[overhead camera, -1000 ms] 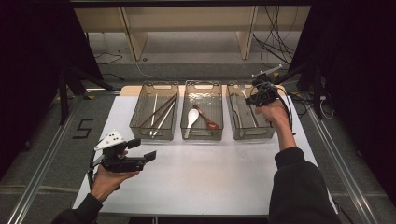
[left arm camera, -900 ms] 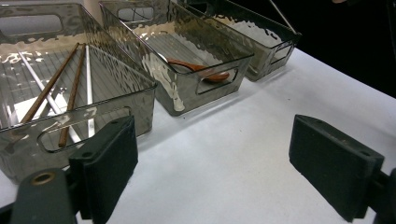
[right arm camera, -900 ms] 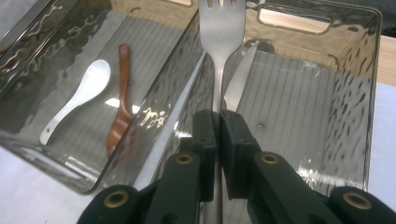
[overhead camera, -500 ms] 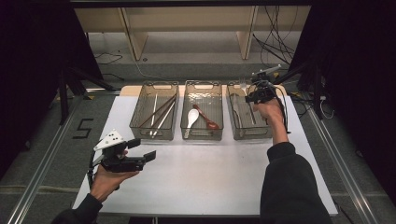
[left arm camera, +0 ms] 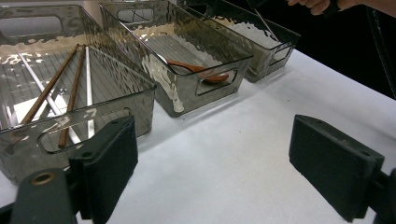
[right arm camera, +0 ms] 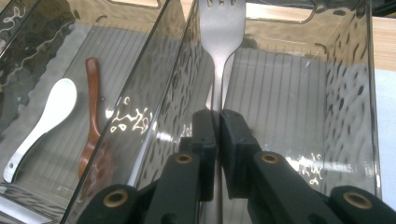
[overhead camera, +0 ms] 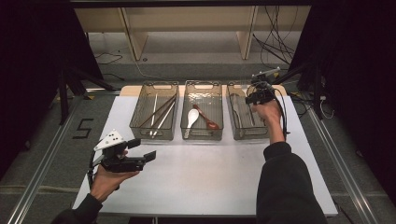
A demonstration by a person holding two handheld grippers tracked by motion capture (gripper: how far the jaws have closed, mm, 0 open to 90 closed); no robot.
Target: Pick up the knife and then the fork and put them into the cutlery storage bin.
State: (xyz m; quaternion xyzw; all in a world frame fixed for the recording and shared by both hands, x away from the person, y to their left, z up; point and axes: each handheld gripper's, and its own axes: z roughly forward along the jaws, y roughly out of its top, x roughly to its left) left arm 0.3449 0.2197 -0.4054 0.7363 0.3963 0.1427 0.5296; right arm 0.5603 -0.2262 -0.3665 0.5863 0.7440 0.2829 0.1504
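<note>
Along the far edge of the white table (overhead camera: 201, 172) the left bin (overhead camera: 154, 85) holds chopsticks (overhead camera: 159, 112); the middle bin (overhead camera: 203, 84) holds a white spoon (overhead camera: 191, 119) beside a brown spoon (overhead camera: 208, 119); cables (overhead camera: 275, 44) trail on the floor beyond the far right corner; a "5" mark (overhead camera: 83, 128) lies left of the table.

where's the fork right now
The fork is pinched by its handle in the right tool, held over the rightmost bin. The middle bin beside it holds the white spoon and the brown spoon.
</note>
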